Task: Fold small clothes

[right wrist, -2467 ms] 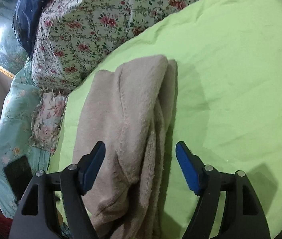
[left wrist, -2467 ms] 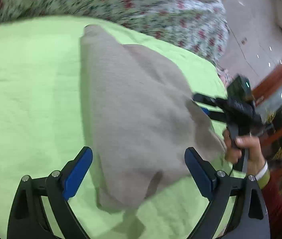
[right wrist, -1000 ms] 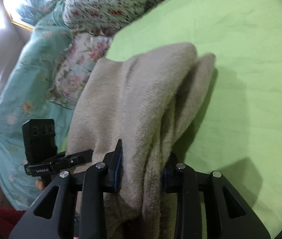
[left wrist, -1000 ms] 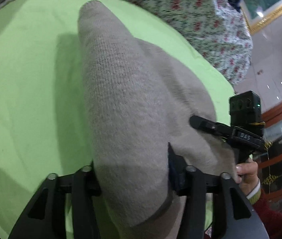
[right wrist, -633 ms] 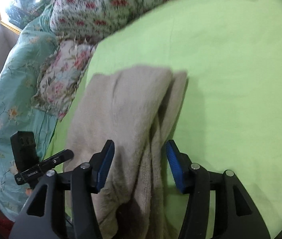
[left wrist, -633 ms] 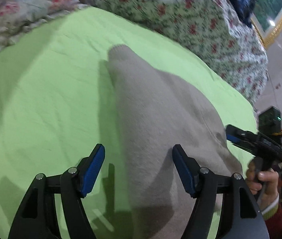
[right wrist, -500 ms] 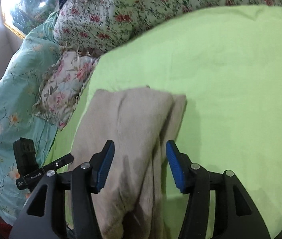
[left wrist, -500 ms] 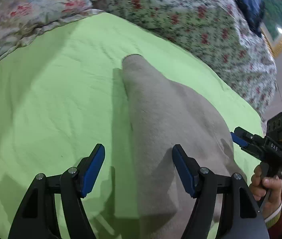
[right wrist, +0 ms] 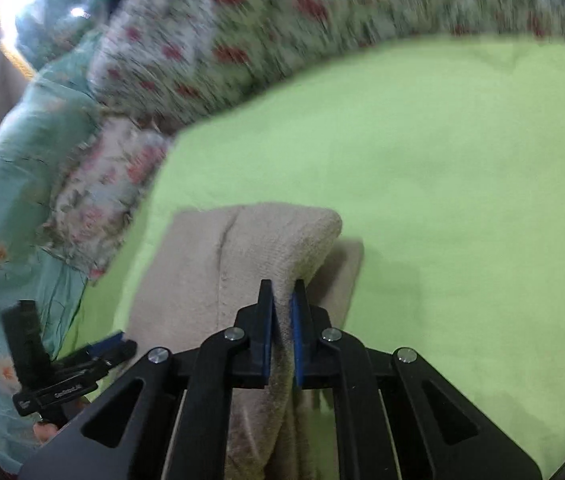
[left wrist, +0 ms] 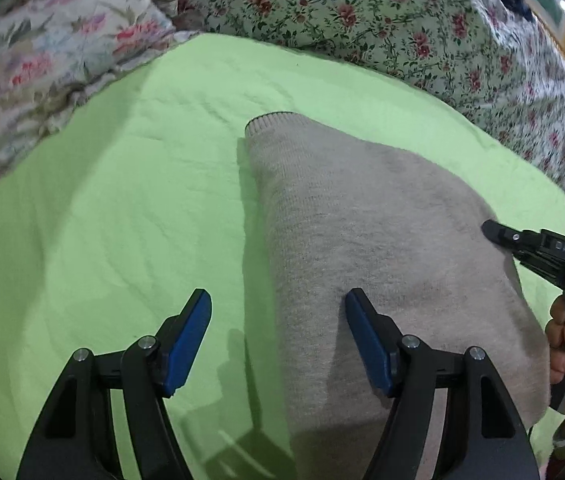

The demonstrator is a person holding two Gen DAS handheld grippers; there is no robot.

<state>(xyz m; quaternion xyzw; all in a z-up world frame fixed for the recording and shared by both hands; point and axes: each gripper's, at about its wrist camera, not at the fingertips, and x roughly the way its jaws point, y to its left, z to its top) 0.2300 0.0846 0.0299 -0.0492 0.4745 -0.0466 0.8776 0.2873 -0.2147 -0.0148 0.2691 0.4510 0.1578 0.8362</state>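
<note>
The right gripper (right wrist: pixel 282 300) is closed on a beige knit garment (left wrist: pixel 366 248); the left gripper (left wrist: pixel 278 320) is held open above it. A green sheet (left wrist: pixel 122 200) and floral bedding (left wrist: pixel 382 16) are seen.

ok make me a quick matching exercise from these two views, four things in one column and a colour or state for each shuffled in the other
Things:
1. left gripper
2. right gripper
3. sheet
4. quilt

States or colours:
A. lime green
B. jaws apart, pressing on nothing
C. floral print
D. clamped on a fold of the beige knit garment

Pairs: 1-B, 2-D, 3-A, 4-C
</note>
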